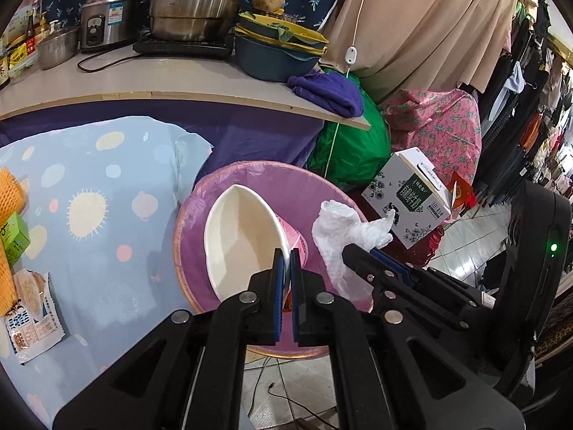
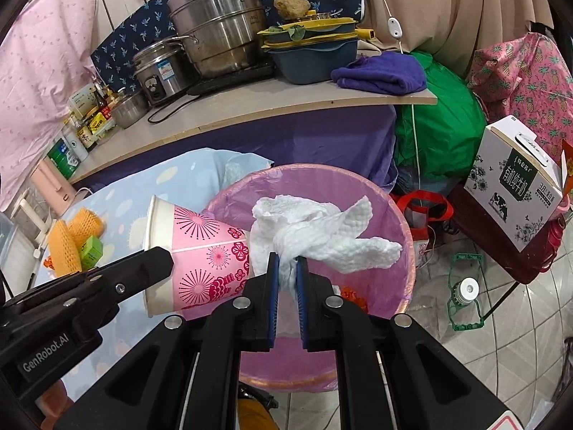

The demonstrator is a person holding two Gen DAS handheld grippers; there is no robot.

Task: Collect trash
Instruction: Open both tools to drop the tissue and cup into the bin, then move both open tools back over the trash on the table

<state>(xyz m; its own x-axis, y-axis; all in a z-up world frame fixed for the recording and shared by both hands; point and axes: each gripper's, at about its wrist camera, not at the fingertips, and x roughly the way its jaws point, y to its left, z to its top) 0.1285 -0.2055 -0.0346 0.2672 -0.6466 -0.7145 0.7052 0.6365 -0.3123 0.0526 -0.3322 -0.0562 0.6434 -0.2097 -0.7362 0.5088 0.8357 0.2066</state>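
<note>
Left hand-held gripper [image 1: 285, 255], bottom centre of the left wrist view: blue pads pinched together on the rim of a paper cup [image 1: 247, 243]. Cup lies tilted, white inside facing the camera, pink patterned wall seen from the right wrist view at centre left. It hangs over the near-left part of the bin.

Right hand-held gripper [image 2: 286, 261], bottom centre of its own view: pads clamped on a crumpled white tissue [image 2: 315, 233]. Tissue bunches between the pads and fans out to the right, above the bin opening. Cup and tissue sit just beside each other, cup base close to the tissue; contact cannot be told.

Trash bin [image 2: 404, 222] directly under both, round, lined with a pink-purple bag, standing on tiled floor.

Left of the bin: light blue spotted cloth [image 1: 107, 215] with orange foam netting [image 1: 9, 222], a small green box [image 1: 16, 238] and a snack packet [image 1: 32, 315] at the frame's left edge.

Beyond, upper frame: a surface [image 1: 143, 79] carrying steel pots [image 1: 193, 3], stacked basins [image 1: 279, 50] and a folded purple towel [image 1: 326, 89]. Right of it, a printed milk carton box [image 1: 408, 197].
</note>
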